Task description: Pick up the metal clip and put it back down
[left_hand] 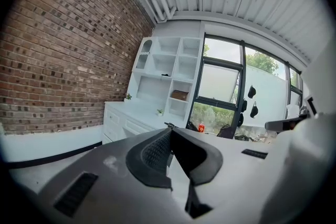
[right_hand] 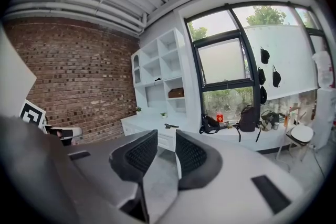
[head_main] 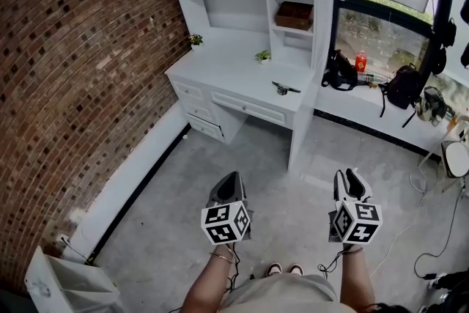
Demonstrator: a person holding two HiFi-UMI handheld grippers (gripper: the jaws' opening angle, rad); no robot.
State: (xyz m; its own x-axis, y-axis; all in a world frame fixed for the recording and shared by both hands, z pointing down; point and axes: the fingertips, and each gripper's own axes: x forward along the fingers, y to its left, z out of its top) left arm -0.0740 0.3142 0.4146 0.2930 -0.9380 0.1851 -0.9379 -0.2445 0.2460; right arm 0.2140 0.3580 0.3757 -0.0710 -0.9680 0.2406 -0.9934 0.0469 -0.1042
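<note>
Head view: metal clip (head_main: 286, 88) lies on bench (head_main: 227, 73), well apart from me. Left claw (head_main: 232, 178) closed, empty; right claw (head_main: 350, 175) parted, empty. Clip prob. light, stiff, slick; take hold mid-body.

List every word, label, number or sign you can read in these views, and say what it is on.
No readable text in any view.
Left marker cube and right marker cube: black-and-white square patterns only, no letters or numbers.
Red bottle: any label is too small to read.
</note>
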